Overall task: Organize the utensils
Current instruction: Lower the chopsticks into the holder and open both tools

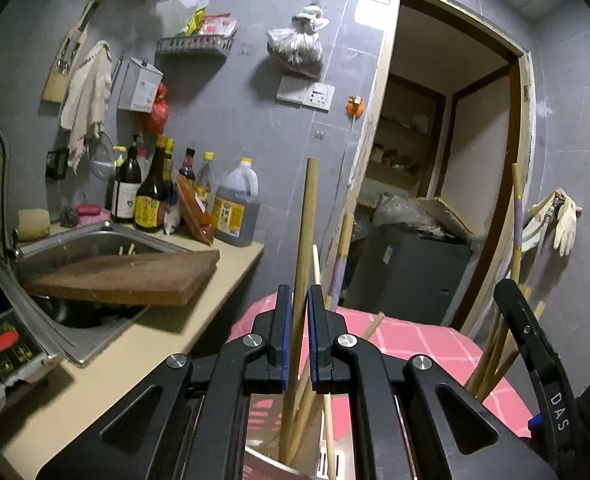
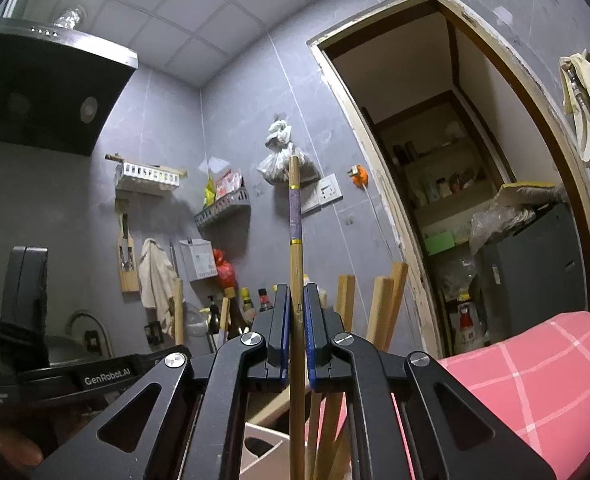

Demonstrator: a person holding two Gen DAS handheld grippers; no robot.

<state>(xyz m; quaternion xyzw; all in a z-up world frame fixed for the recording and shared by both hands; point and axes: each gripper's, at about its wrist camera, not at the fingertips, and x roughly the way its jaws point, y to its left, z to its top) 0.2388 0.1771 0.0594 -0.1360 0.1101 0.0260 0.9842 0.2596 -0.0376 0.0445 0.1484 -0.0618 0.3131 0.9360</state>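
- Left gripper (image 1: 299, 300) is clamped on a plain bamboo chopstick (image 1: 306, 240), which stands nearly upright between the blue pads and rises well above them
- Right gripper (image 2: 295, 300) is clamped on a second chopstick with a purple band (image 2: 294, 216), also upright, its top level with the wall socket (image 2: 327, 192) behind
- Below each gripper, more chopsticks (image 2: 379, 312) stand bunched together; the lower ends of the held ones drop in among them, the container itself mostly hidden by the gripper bodies
- A pink checked cloth (image 1: 427, 344) lies just behind the bunch
- To the left, a wooden cutting board (image 1: 135, 276) rests across the steel sink (image 1: 95, 236), with sauce bottles (image 1: 151, 196) lined up on the counter (image 1: 143, 352) against the grey wall
- An open doorway (image 1: 447, 160) stands to the right, rubber gloves (image 1: 563, 216) hanging beside it
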